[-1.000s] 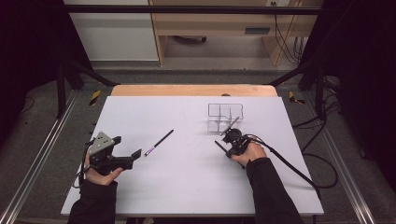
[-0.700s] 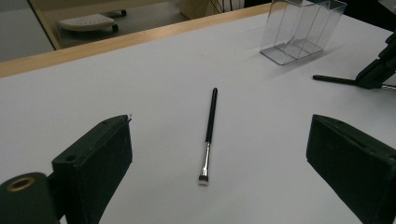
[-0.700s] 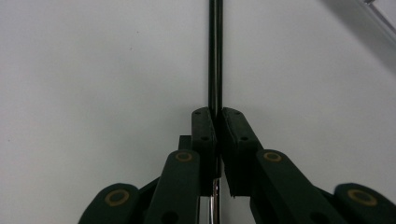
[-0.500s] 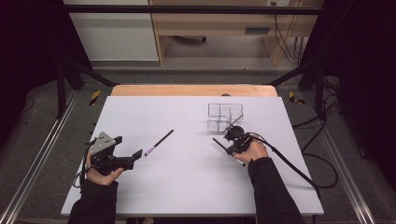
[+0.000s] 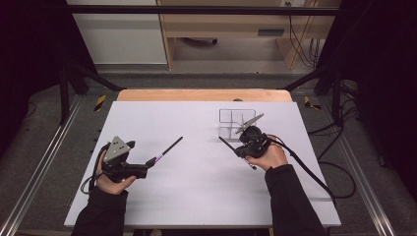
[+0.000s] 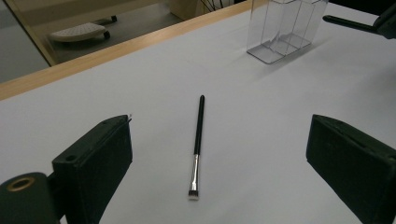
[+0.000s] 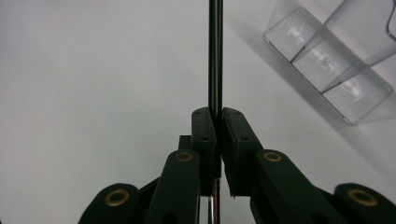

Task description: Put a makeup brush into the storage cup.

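**A:** How should this step go? The right tongs point(image 7: 217, 122) are clamped on a thin black brush point(image 7: 214, 56), lifted off the counter point(image 5: 196, 196) just beside the clear holder point(image 5: 237, 123).

**B:** I'd tip the brush upright above one compartment first; then lower it straight, so the tip clears the divider walls; let go only once it rests inside, since that light holder looks easy to knock over.

**A:** And the left tongs point(image 6: 224, 172)?

**B:** Wide open, gripping nothing; the second brush point(image 6: 197, 144) lies flat on the counter between the jaws, untouched; keep that hand quiet for now.

**A:** Anything hard to read?

**B:** The held brush's bristle end is hidden behind the tongs; the holder point(image 7: 336, 60) is cut off at the frame edge; I cannot tell which compartment is nearest.
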{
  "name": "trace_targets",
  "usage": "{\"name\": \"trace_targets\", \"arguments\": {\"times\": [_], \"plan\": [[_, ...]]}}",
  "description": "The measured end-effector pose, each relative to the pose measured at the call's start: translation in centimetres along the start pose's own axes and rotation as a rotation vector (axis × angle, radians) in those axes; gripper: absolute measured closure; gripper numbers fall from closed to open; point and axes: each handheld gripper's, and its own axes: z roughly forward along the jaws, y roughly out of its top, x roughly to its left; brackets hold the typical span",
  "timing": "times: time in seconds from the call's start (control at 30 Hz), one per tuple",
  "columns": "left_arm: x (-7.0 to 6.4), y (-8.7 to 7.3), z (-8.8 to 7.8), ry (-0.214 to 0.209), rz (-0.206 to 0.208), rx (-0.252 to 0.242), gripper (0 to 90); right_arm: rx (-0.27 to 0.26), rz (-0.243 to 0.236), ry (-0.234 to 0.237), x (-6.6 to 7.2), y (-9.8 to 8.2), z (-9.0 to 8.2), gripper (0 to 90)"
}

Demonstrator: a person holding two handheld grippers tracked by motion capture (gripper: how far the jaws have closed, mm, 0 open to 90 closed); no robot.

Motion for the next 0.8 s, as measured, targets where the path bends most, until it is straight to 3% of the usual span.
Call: {"name": "trace_targets", "arguments": {"times": [0.27, 0.47, 0.8], "plan": [[-0.9, 1.1, 0.6, -0.014, 0.066, 0.020, 6.3, -0.034, -0.044, 0.018, 1.1, 0.7, -1.3, 84.1], [-1.7, 2.1, 1.0, -0.015, 0.136, 0.052, 6.3, -0.044, -0.080, 0.039, 2.0, 1.5, -1.8, 84.0], [-3.1, 4.0, 2.4, -0.014, 0.258, 0.100, 6.3, -0.039, -0.102, 0.075, 2.8, 2.3, -1.8, 84.0]]}}
